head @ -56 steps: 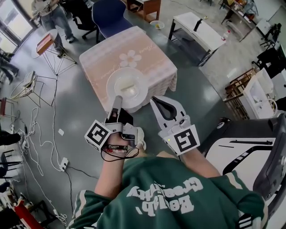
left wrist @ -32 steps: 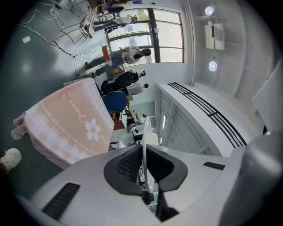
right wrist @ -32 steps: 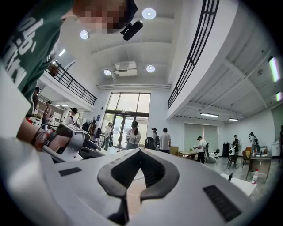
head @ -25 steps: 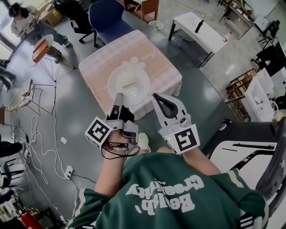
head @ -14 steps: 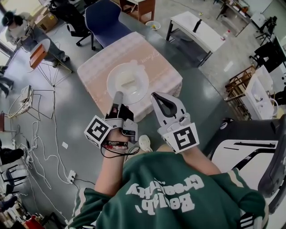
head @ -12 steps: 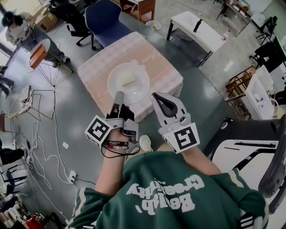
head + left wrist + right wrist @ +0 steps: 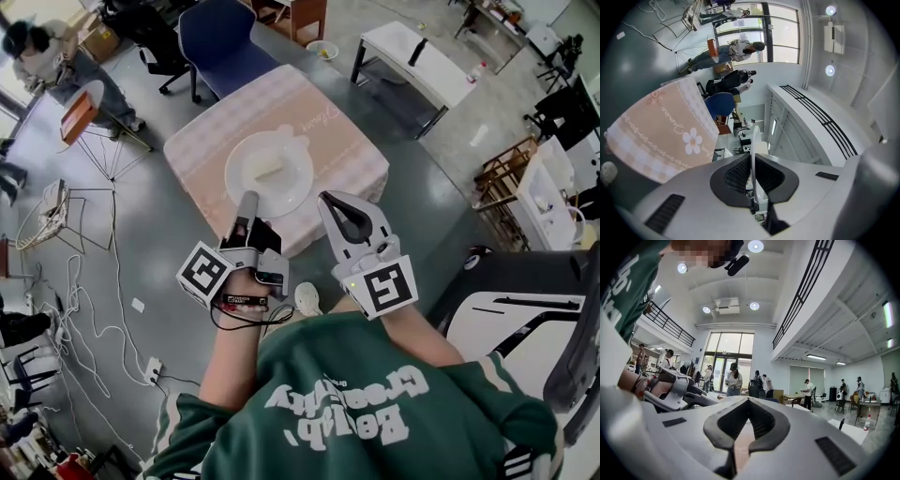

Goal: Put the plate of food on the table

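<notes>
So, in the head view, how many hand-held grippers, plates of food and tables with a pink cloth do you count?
Grey two-jaw grippers: 2 (left gripper, right gripper)
Round white plate of food: 1
Square table with pink flowered cloth: 1
Total: 4

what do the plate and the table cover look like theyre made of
Plate: white, smooth and faintly glossy, with a thin stiff rim that holds its shape seen edge-on. Probably ceramic or melamine; the look does not settle which.
Table cover: pink matte cloth, printed with a flower and a lace-like border, hanging softly over the table's edges.
</notes>
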Demonstrator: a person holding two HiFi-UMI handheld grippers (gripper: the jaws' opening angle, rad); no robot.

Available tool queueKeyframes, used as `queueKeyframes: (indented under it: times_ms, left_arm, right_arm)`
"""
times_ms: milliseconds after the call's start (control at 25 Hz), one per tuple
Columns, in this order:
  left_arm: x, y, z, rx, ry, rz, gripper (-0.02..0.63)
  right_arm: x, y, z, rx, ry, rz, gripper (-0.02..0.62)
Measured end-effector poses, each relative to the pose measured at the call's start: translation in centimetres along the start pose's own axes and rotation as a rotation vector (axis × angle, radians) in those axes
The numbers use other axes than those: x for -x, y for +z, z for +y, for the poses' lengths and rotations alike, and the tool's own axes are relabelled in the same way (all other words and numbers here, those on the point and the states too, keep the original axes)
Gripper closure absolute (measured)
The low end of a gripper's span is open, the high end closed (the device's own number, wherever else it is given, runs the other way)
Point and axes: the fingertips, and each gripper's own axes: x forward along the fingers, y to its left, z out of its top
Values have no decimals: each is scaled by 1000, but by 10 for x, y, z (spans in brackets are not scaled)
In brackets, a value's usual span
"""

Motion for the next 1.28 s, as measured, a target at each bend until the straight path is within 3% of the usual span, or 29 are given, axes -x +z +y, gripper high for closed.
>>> queueKeyframes:
  times_ms: [680, 840, 1040, 1280]
  left_arm:
    - [-5, 10, -6, -19, -3, -15, 578]
    - [-11, 4, -7, -24, -2, -13, 578]
    - [-24, 2, -8, 28, -16, -43, 578]
    - [-46, 5, -14, 18, -18, -75, 578]
  right_arm:
    - [-9, 2, 3, 9, 28, 19, 580]
    - [-11, 2, -4, 4, 36, 12, 580]
    - [-20, 0, -19, -3, 62, 9, 580]
    - [-44, 5, -44, -20, 89, -13, 580]
